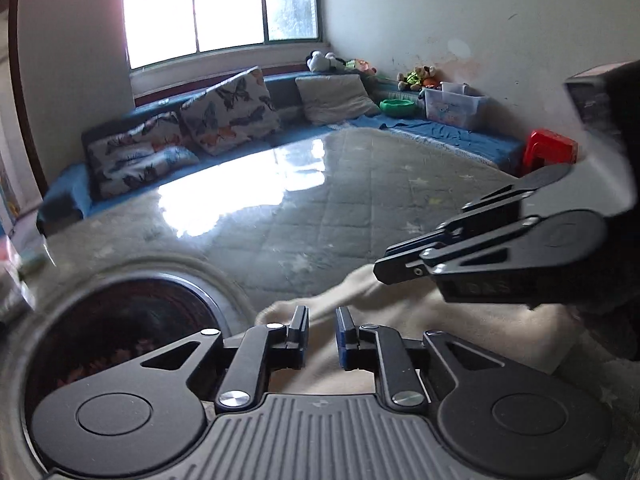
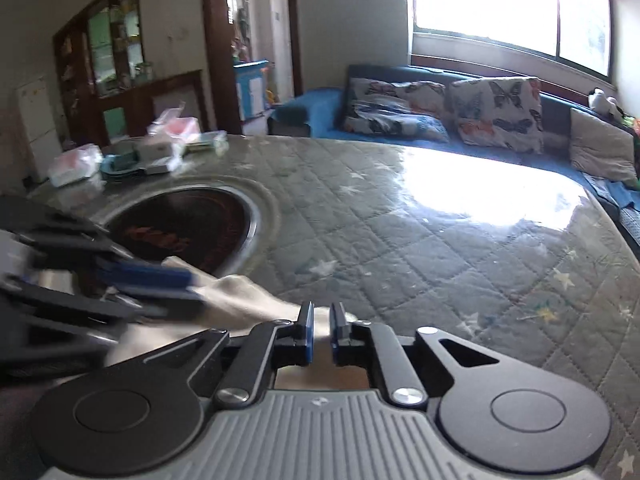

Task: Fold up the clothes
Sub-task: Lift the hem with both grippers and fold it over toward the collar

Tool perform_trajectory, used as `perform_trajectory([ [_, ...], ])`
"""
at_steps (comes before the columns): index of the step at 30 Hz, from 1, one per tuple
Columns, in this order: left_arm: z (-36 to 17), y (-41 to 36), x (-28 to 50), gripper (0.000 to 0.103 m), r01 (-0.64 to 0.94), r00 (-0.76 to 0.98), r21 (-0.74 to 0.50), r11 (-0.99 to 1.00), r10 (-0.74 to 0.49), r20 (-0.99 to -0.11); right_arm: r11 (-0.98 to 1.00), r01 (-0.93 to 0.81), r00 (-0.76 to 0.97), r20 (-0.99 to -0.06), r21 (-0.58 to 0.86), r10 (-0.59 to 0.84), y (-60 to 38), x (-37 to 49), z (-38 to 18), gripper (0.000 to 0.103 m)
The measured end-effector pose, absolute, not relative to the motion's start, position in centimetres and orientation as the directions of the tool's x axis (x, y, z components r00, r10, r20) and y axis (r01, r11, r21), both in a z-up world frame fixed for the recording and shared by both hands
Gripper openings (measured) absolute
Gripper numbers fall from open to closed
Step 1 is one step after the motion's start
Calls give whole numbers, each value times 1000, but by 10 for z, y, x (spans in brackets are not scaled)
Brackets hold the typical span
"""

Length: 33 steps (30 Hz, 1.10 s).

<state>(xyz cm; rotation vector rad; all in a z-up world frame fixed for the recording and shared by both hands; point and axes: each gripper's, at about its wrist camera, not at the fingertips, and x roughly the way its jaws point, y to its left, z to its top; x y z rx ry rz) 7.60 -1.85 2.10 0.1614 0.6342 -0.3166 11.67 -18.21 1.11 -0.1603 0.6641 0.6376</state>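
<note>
— Looking at your cream garment: it lies bunched at the near edge of the quilted table, beside the dark round inset.

— And the tongs?

— Your left gripper stands narrowly apart over the cloth; whether your right gripper pinches it, I cannot tell. Lift now and one corner could slip and sag.

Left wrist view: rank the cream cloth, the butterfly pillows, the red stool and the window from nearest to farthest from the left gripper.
1. Cream cloth, right under the left gripper.
2. Red stool, far right, off the table's edge.
3. Butterfly pillows, on the sofa, upper left.
4. Window, on the back wall.
</note>
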Motion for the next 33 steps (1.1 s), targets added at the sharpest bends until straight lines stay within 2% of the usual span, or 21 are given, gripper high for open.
perform_trajectory([
  [6,2,-28,94,18,299,738,20,954,-218,-639,852,-520,624,-654,63,429,-207,111,-5,10],
  [15,2,-34,92,19,296,740,34,955,-206,-640,903,-410,683,-612,131,399,-248,109,-6,10],
  [21,0,-38,88,19,289,755,61,955,-188,-629,877,-477,704,-569,63,425,-244,78,8,11],
  [24,0,-41,85,20,287,765,83,954,-176,-619,850,-526,687,-600,-21,410,-238,60,-3,11],
  [26,0,-41,81,24,280,774,93,955,-168,-611,860,-507,698,-612,-57,371,-240,56,-13,11],
  [30,9,-37,60,24,270,794,94,958,-167,-584,886,-464,725,-584,-22,365,-250,46,-1,11],
  [33,18,-36,35,24,281,808,77,957,-193,-556,862,-504,735,-551,-54,395,-247,28,7,11],
])
